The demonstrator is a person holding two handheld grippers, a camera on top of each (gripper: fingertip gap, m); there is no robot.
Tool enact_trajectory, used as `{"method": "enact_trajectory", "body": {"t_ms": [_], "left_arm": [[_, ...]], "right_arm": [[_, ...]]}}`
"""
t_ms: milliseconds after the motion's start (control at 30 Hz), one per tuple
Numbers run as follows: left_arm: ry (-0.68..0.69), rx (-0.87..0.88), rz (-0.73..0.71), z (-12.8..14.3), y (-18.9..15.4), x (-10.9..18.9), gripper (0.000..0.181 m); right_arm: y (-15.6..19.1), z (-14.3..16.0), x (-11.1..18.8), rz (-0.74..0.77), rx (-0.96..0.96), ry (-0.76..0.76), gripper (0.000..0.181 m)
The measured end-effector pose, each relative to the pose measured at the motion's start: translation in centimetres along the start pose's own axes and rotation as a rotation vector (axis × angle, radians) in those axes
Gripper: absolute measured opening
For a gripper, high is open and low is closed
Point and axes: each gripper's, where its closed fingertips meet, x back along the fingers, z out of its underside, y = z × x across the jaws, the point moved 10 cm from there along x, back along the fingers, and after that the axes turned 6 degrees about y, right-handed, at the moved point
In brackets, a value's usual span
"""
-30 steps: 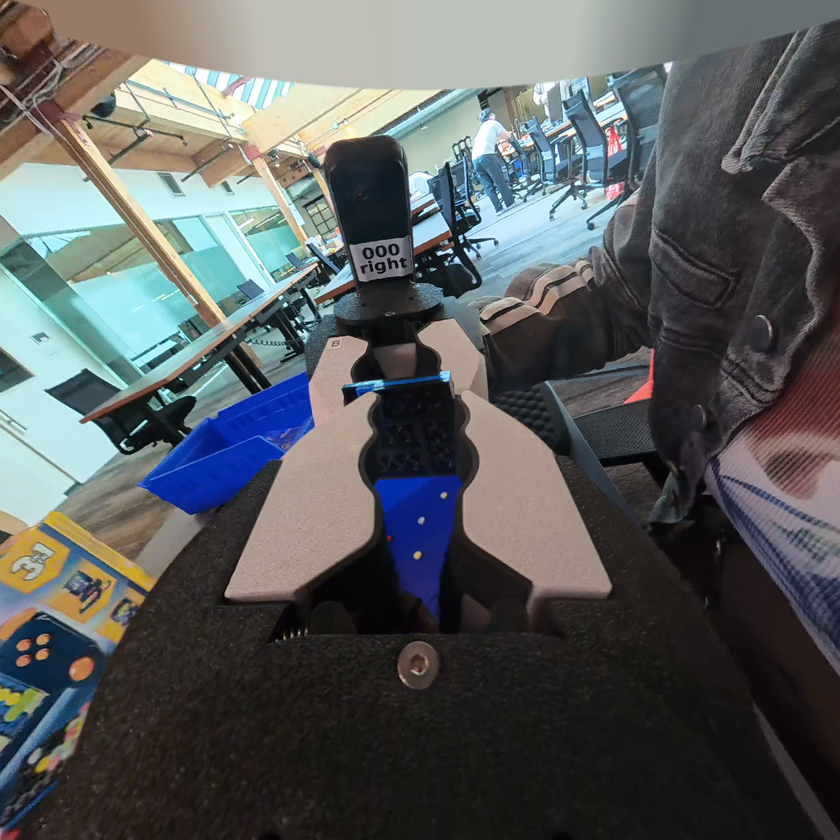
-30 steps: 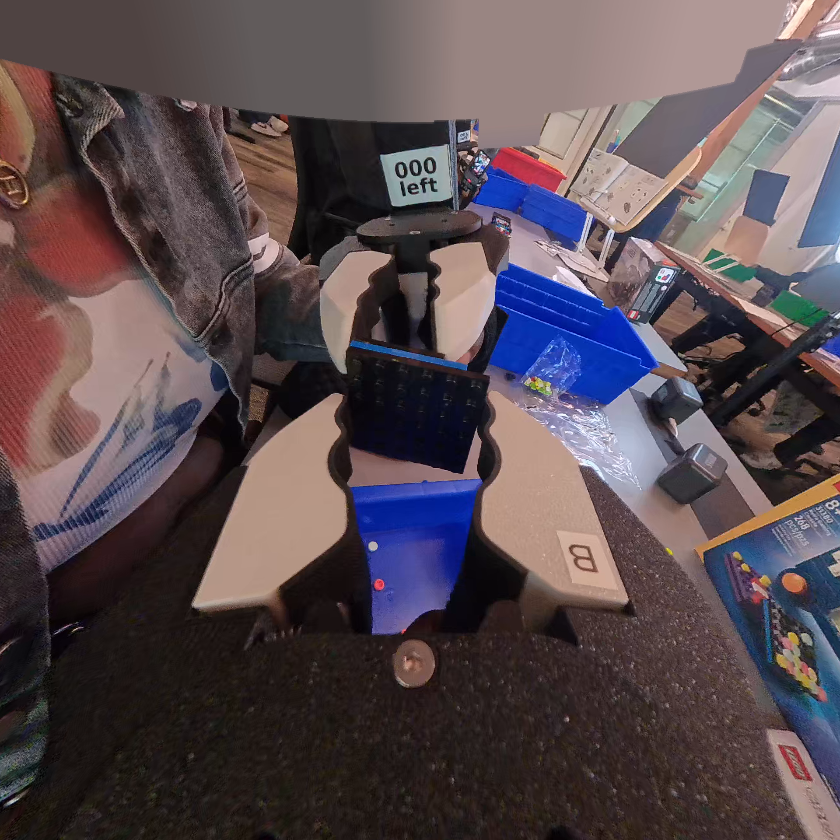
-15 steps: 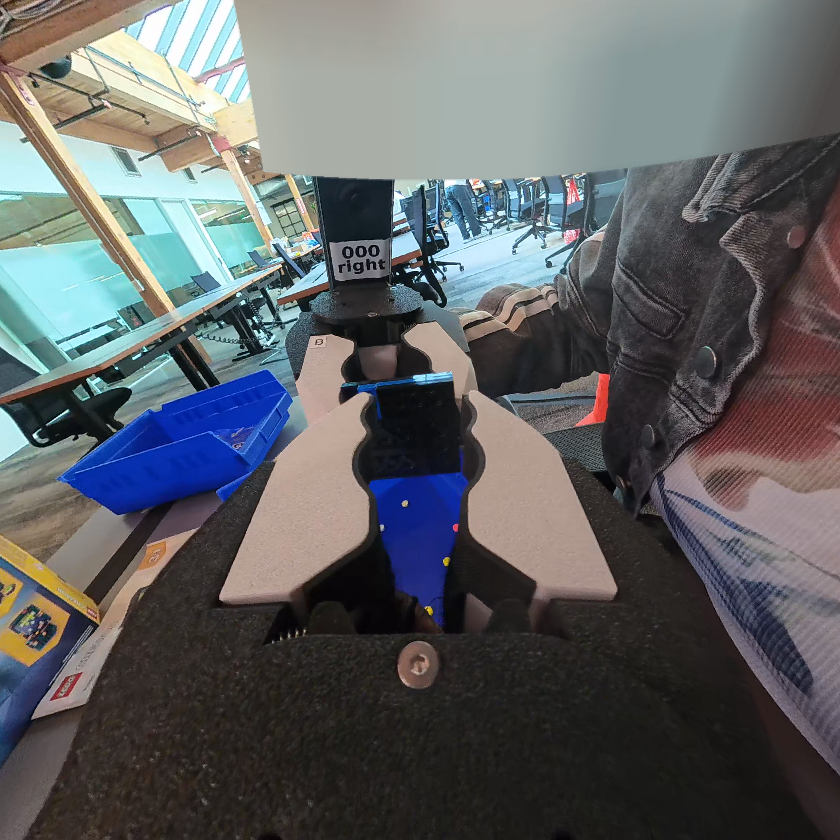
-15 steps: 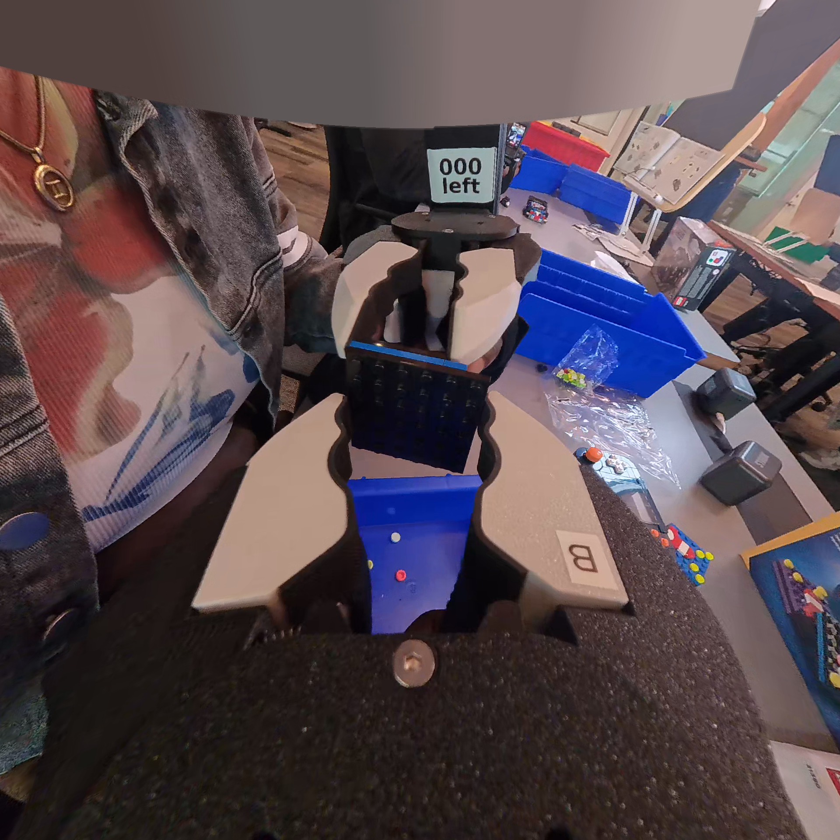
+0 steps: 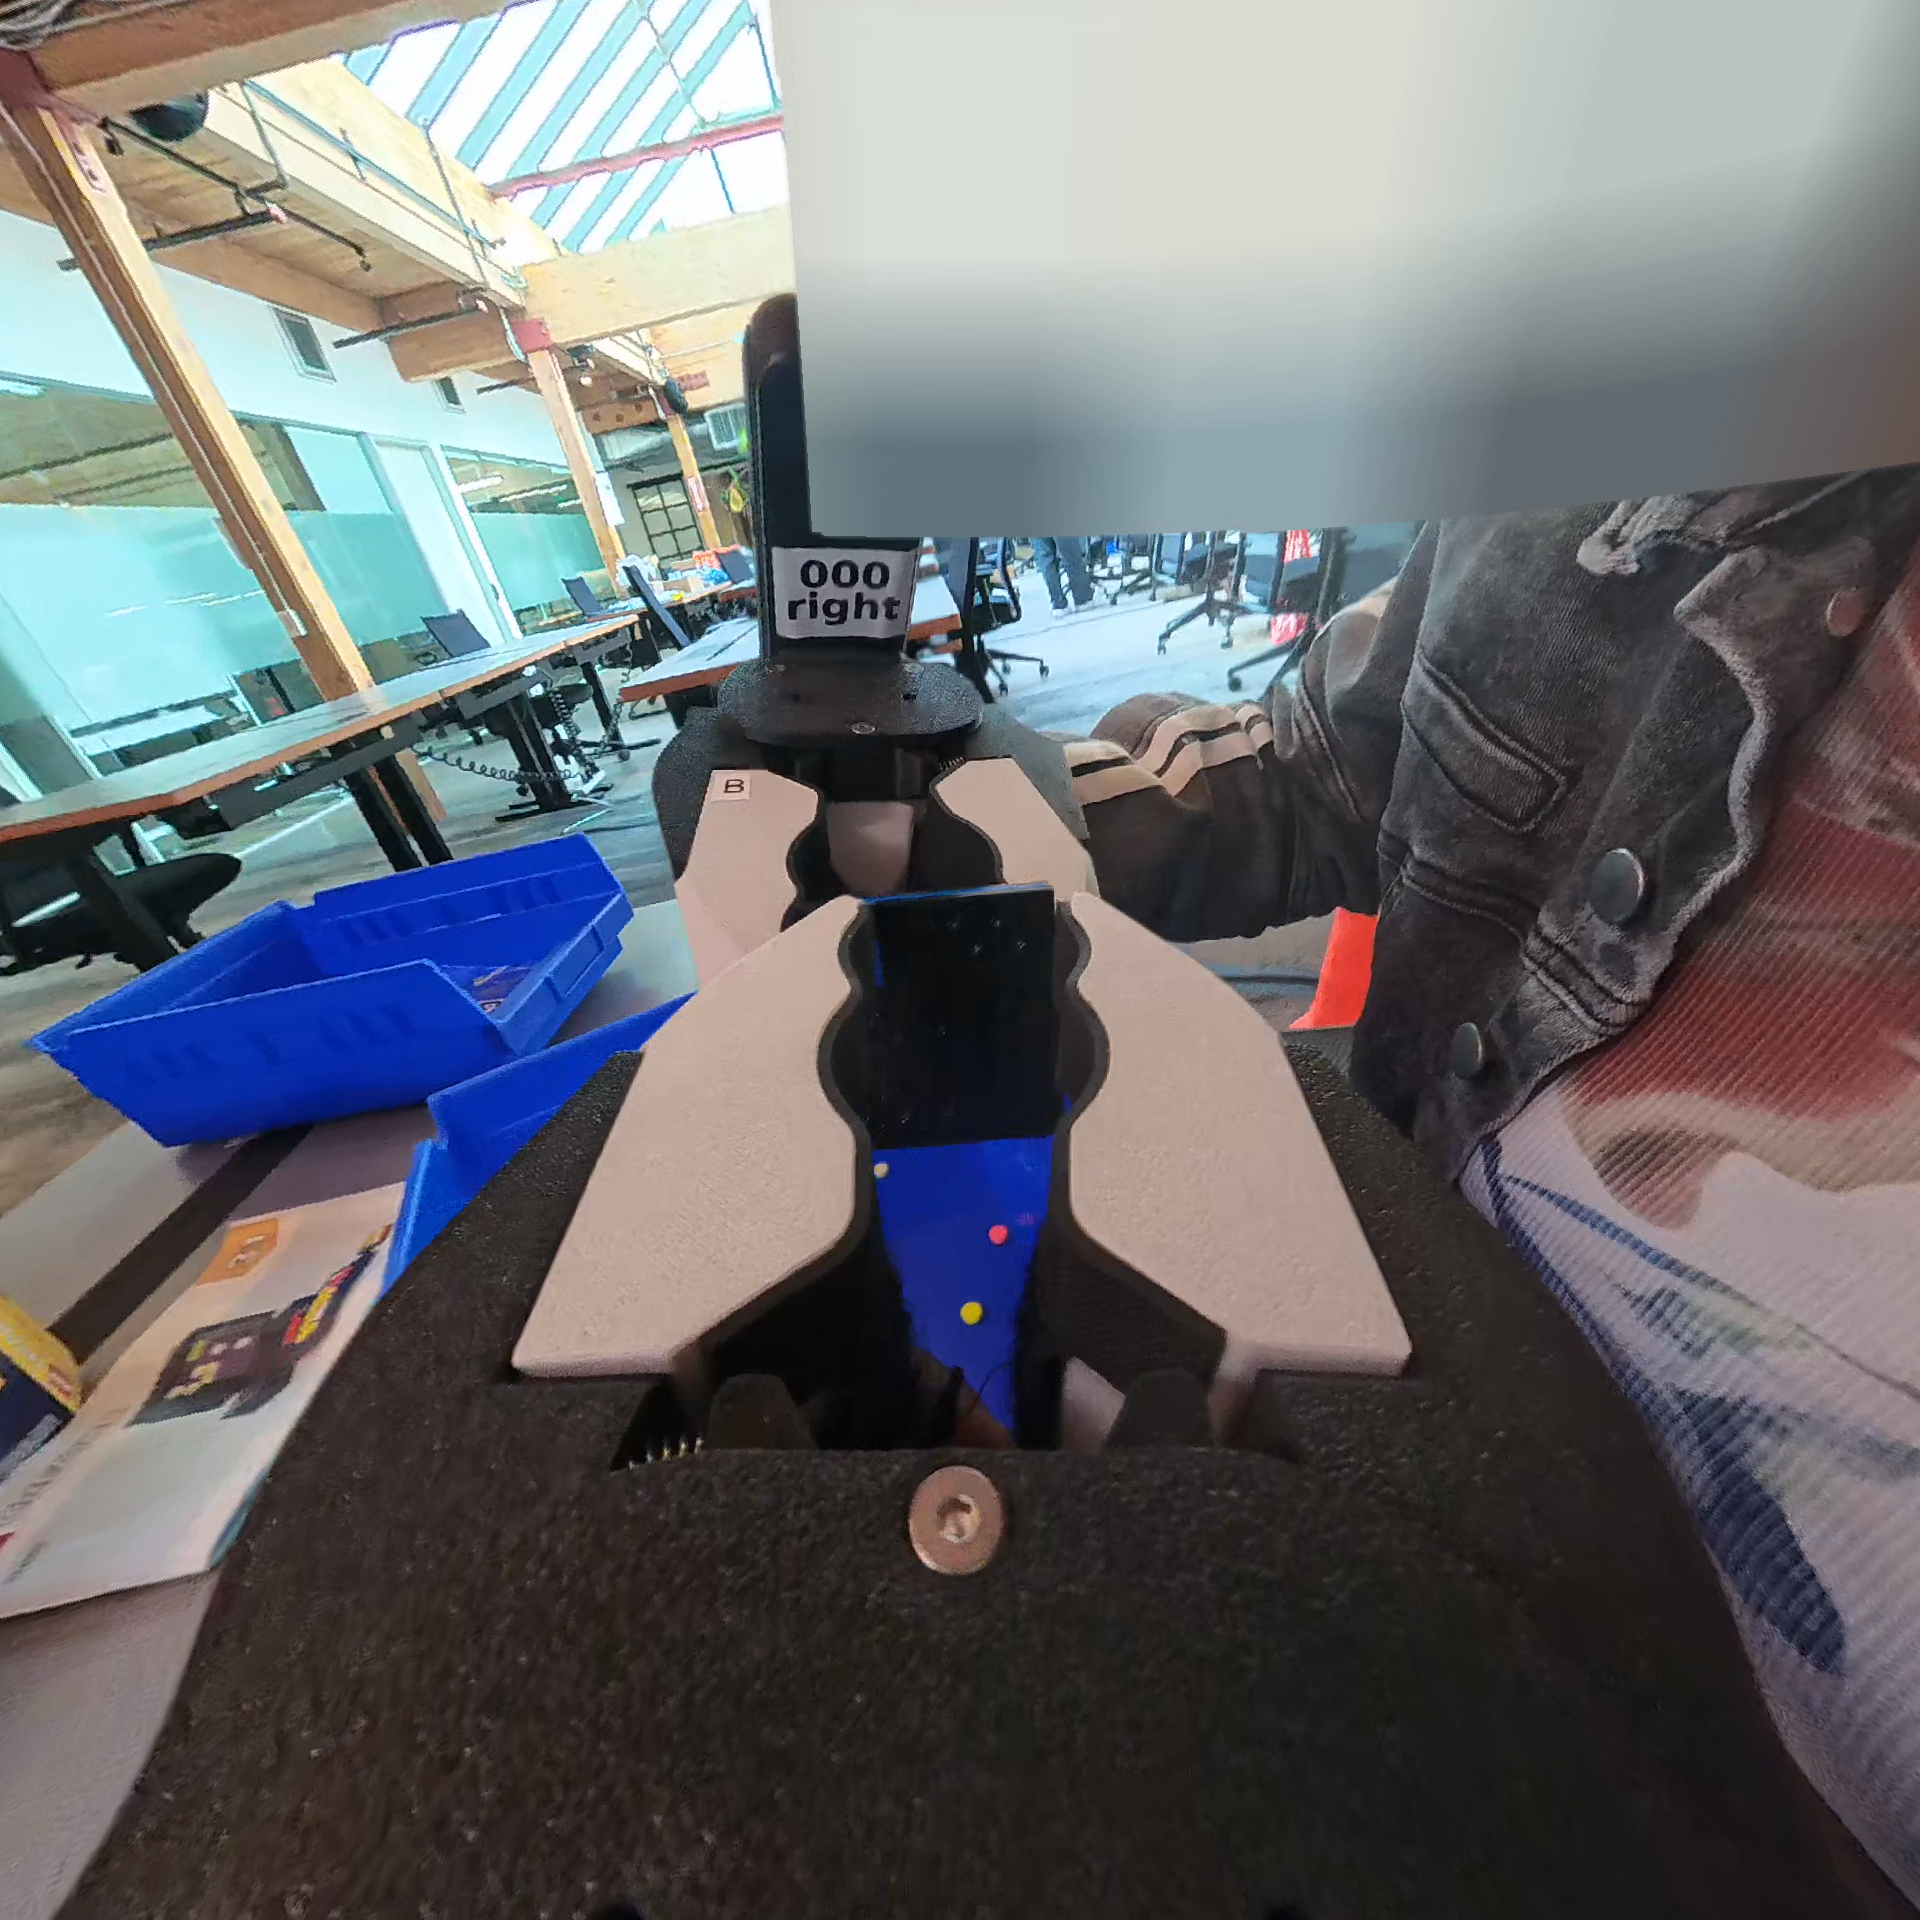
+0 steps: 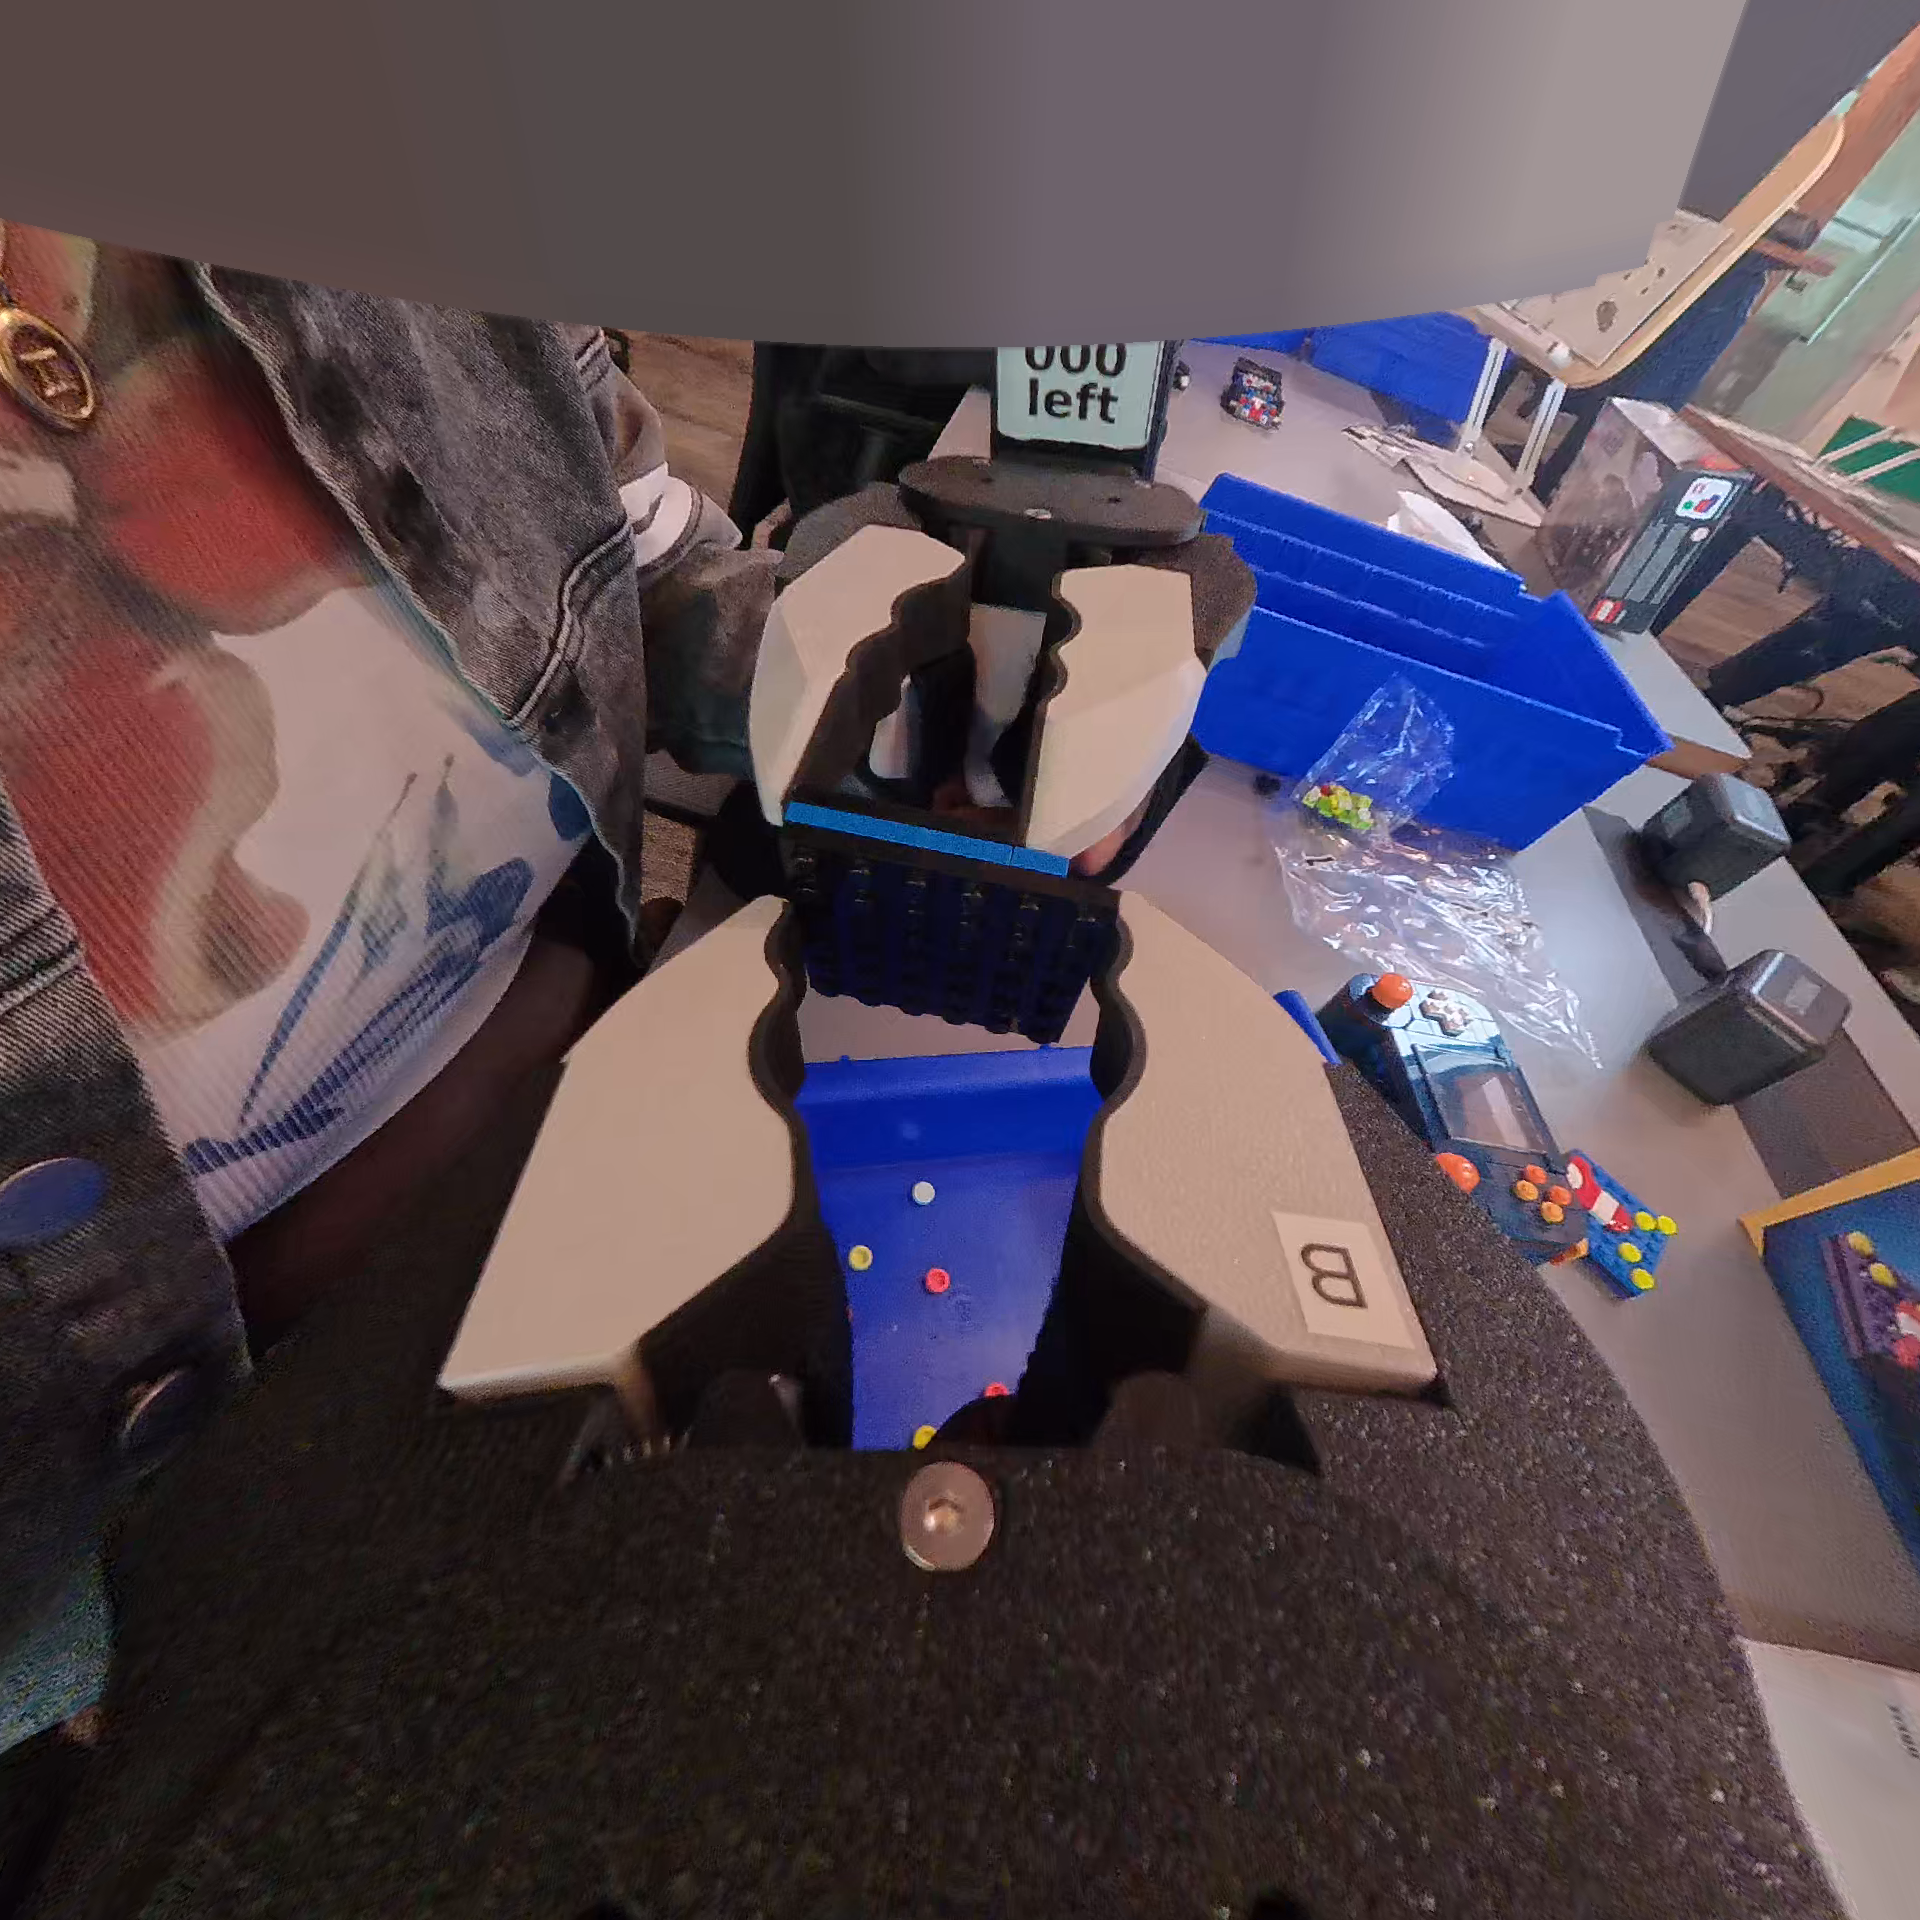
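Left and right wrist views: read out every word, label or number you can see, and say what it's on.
I won't repeat wording; these things bear it.
Right post label on the right gripper: legible.
Left post label on the left gripper: legible.
Small sticker on a right finger: legible.
Booklet: blurred.
Blue-and-yellow box, dark box: too small.
Dark studded plate, gripped by both: none.

white printed sticker upper middle, second white sticker top centre, small letter tag lower right, printed booklet lower left
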Motion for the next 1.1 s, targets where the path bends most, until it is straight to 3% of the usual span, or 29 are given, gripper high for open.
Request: {"method": "enact_trajectory", "body": {"t_ms": [167, 367, 400, 467, 500, 567, 633, 700, 1100], "left_arm": [[-0.008, -0.007, 0.000, 0.4, 0.1, 0.3, 0.030], [-0.141, 0.012, 0.008, 0.6, -0.2, 1.2, 0.032], [-0.199, 0.054, 0.042, 0.4, -0.4, 2.0, 0.000], [-0.286, 0.087, -0.018, 0.7, 0.5, 4.1, 0.000], [-0.237, 0.086, -0.061, 1.1, 0.7, 4.5, 0.000], [-0.110, 0.092, -0.083, 1.7, 0.9, 4.0, 0.000], [-0.012, 0.047, -0.098, 1.9, 0.9, 3.0, 0.026], [-0.034, -0.012, -0.058, 1.3, 0.5, 2.1, 0.037], [-0.023, -0.033, -0.015, 0.9, 0.5, 0.3, 0.033]], "right_arm": [[0.1, 0.2, -0.3, 0.008, -0.022, 0.029, 0.054], [0.7, -0.1, -0.2, 0.068, -0.008, -0.099, 0.053], [0.6, 0.2, 0.2, 0.138, -0.031, -0.130, 0.053], [0.6, 0.8, 2.0, 0.140, -0.065, -0.248, 0.053], [0.5, 1.1, 2.6, 0.150, -0.104, -0.282, 0.053], [0.4, 1.6, 2.5, 0.205, -0.090, -0.156, 0.053], [0.2, 1.8, 1.8, 0.187, -0.099, -0.051, 0.054], [0.0, 1.7, 1.3, 0.147, -0.115, -0.032, 0.053], [0.4, 1.0, 0.4, 0.088, -0.096, -0.011, 0.054]]}}
